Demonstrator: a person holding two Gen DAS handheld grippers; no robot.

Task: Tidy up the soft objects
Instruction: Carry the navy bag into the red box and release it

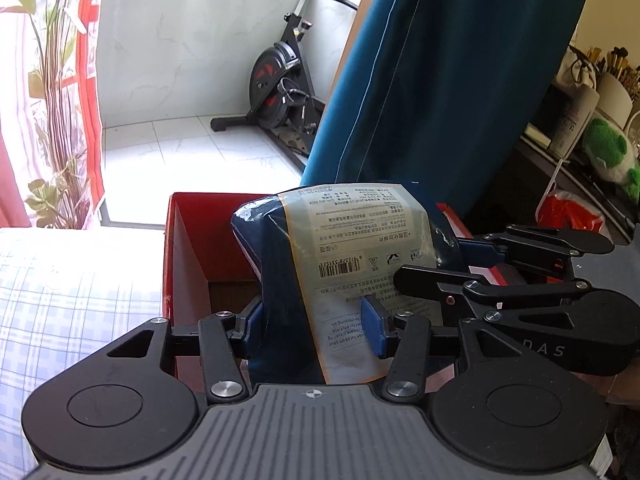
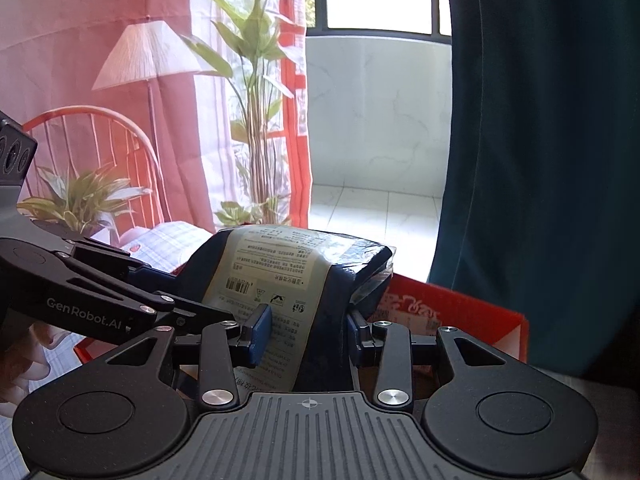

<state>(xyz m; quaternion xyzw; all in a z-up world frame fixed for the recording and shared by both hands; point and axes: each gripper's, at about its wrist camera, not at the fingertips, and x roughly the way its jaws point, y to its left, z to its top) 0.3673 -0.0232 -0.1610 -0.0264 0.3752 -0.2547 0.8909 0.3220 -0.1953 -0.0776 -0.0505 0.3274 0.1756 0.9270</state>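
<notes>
A soft dark blue pack in clear plastic with a printed label is held above an open red cardboard box. My left gripper is shut on the pack's near end. My right gripper is shut on the same pack from the other side; it shows in the left wrist view at the pack's right. The box shows in the right wrist view below and to the right. The left gripper appears in the right wrist view at the pack's left.
A bed with a blue checked sheet lies left of the box. A teal curtain hangs behind it. An exercise bike stands on the tiled balcony. A dark shelf with a green plush toy is at the right. Plants and a lamp stand by the pink curtain.
</notes>
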